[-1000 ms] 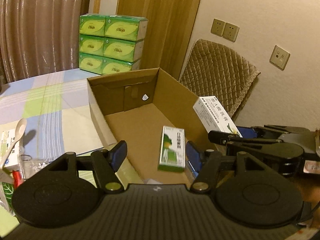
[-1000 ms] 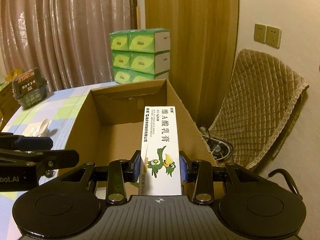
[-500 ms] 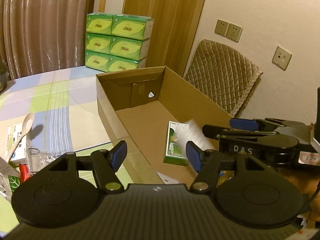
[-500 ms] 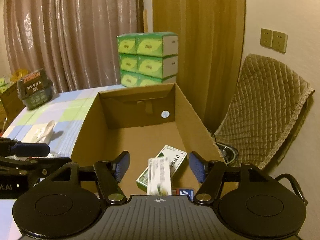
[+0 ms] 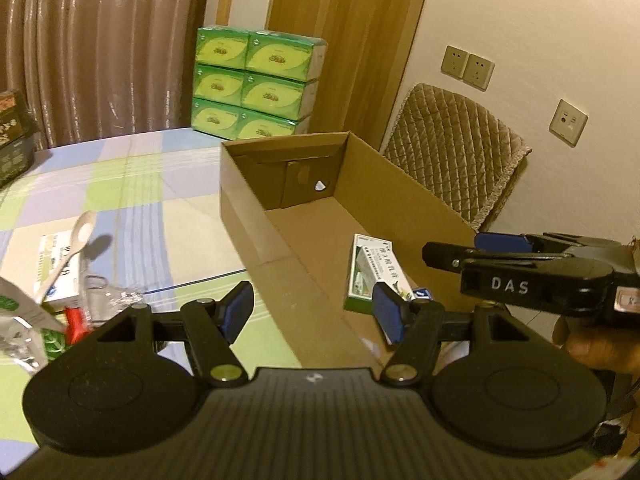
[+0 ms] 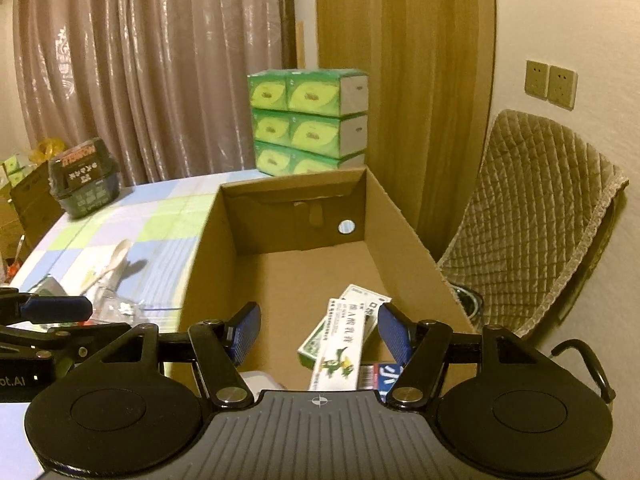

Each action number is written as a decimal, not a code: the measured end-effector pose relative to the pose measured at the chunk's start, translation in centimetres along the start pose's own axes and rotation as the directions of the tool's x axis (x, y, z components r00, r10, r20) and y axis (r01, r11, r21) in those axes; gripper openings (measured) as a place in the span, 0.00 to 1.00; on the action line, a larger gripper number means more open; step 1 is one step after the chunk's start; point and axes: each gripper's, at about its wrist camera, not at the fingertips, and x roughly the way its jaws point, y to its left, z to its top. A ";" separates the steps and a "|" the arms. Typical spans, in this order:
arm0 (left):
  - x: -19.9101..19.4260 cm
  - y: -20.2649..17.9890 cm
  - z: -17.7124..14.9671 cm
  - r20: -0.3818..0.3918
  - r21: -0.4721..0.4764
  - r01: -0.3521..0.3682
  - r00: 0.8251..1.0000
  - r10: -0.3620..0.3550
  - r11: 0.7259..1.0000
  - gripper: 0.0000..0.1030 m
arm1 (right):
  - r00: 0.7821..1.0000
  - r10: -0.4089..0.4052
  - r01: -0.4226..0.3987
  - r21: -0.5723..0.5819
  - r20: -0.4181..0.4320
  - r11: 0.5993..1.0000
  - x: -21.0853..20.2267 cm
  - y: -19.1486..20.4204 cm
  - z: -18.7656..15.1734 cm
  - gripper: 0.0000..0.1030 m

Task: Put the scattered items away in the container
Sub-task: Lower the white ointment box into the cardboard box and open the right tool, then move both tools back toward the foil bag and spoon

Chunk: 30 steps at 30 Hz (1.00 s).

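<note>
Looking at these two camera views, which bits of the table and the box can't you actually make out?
- Left wrist view: the clutter at the left edge is cut off and partly behind the left gripper.
- Right wrist view: the blue-and-white packet in the cardboard box is mostly hidden by the right gripper.
- The small print on the white carton is too small to read.

Dim warm light, fisheye-curved edges, slight blur

Six tissue packs [image 6: 308, 120], one carton [image 6: 400, 232]

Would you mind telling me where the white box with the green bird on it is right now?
In the right wrist view, the white box with the green bird lies inside the cardboard box at its near end, resting across a green-and-white box, below the open right gripper.
</note>
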 end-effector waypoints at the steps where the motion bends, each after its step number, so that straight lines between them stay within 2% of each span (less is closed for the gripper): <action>1: -0.5 0.2 -0.2 0.003 0.000 -0.007 1.000 0.007 1.000 0.62 | 1.000 0.004 -0.004 -0.003 0.003 1.000 -0.5 0.5 0.0 0.61; 5: -2.7 1.2 -1.0 0.005 0.001 -0.028 1.000 0.028 1.000 0.66 | 0.999 0.033 -0.033 -0.007 0.014 0.999 -2.0 2.4 -0.2 0.63; 8: -4.5 2.0 -1.8 0.008 -0.009 -0.049 0.999 0.049 0.999 0.73 | 0.998 0.059 -0.058 -0.022 0.019 0.998 -3.1 4.2 -0.4 0.64; 10: -5.8 2.7 -2.3 0.017 -0.020 -0.067 0.998 0.067 0.998 0.81 | 0.996 0.082 -0.081 -0.034 0.023 0.996 -3.8 5.5 -0.6 0.68; 17: -10.3 5.2 -4.2 0.036 -0.049 -0.129 0.991 0.131 0.990 0.87 | 0.991 0.132 -0.129 -0.076 0.033 0.989 -5.6 9.1 -1.3 0.80; 21: -12.2 6.8 -5.2 0.040 -0.074 -0.160 0.986 0.163 0.984 0.90 | 0.986 0.162 -0.158 -0.094 0.032 0.983 -6.1 10.7 -1.7 0.98; 30: -15.1 9.7 -7.9 0.019 -0.097 -0.223 0.974 0.225 0.970 0.93 | 0.971 0.239 -0.236 -0.163 -0.001 0.958 -7.0 14.3 -3.2 0.98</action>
